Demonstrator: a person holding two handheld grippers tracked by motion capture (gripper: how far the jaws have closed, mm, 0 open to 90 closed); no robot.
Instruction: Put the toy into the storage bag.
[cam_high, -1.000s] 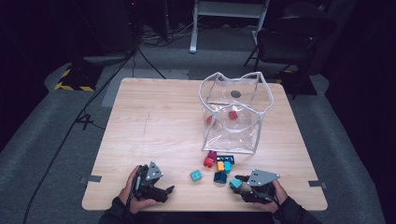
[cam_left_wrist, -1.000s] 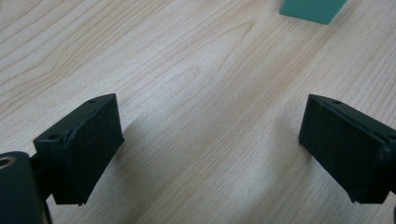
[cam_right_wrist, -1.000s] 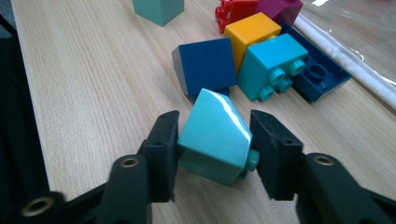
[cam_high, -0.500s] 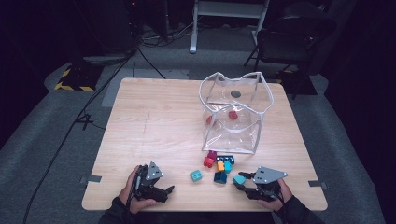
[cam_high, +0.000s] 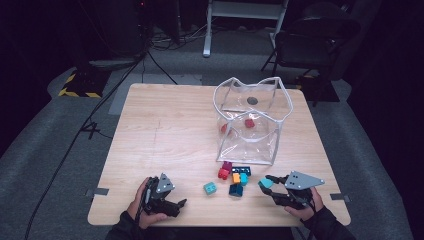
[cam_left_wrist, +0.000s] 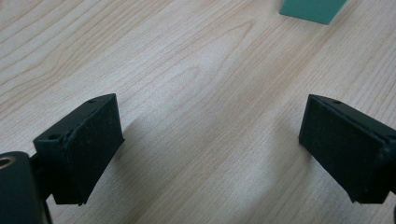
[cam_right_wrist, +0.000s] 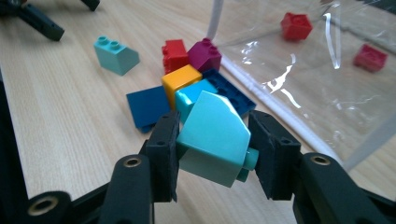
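My right gripper (cam_right_wrist: 212, 133) is shut on a teal sloped brick (cam_right_wrist: 212, 140) and holds it just above the table; in the high view the right gripper (cam_high: 266, 184) is at the front right. Just ahead of it lies a small pile of bricks (cam_high: 234, 176): red (cam_right_wrist: 175, 55), magenta (cam_right_wrist: 205, 53), orange (cam_right_wrist: 182, 81) and dark blue (cam_right_wrist: 147, 107). A loose teal brick (cam_high: 210, 188) sits left of the pile. My left gripper (cam_high: 180, 205) rests at the front left, its jaws open over bare wood (cam_left_wrist: 210, 140).
A clear plastic bag (cam_high: 247, 145) stands open behind the pile, with two red bricks (cam_high: 249, 123) inside. The wooden table (cam_high: 165, 135) has bare room on its left half. Chairs and cables lie on the dark floor beyond.
My right gripper has risen off the table with the teal sloped brick in its jaws. The left gripper has stayed where it was.
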